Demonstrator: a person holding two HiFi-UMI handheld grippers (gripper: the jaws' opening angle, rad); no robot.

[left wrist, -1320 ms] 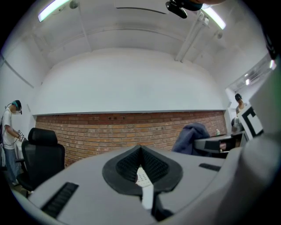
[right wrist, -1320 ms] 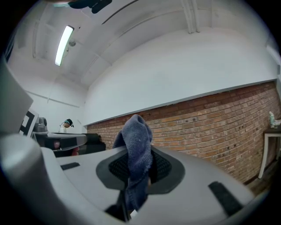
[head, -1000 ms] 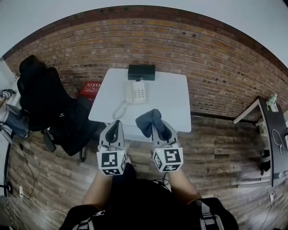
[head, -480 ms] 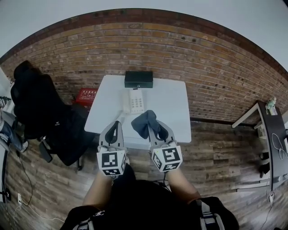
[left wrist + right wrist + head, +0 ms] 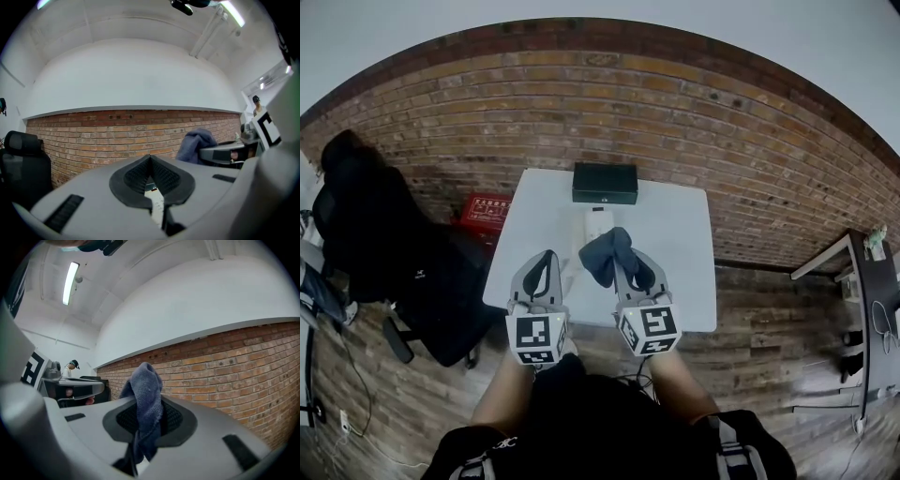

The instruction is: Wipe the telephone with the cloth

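One cloth (image 5: 602, 255) in closed right tongs (image 5: 627, 262), left tongs (image 5: 547, 259) closed empty, one telephone (image 5: 598, 223)

Black clothing (image 5: 600, 427) is being worn. The left gripper (image 5: 547, 258) and right gripper (image 5: 628, 262) are being shown in grey, black ribbed pads (image 5: 136, 176) inside (each white cube (image 5: 536, 337) is being marked with black squares).

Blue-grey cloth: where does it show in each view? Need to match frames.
Head view: blue-grey cloth at centre, bunched at the right gripper's tip, over the white table.
Left gripper view: cloth right of centre, sticking up.
Right gripper view: cloth at centre, clamped between the jaws, hanging down.
Shared landmark: red brick wall, behind the cloth in both gripper views.
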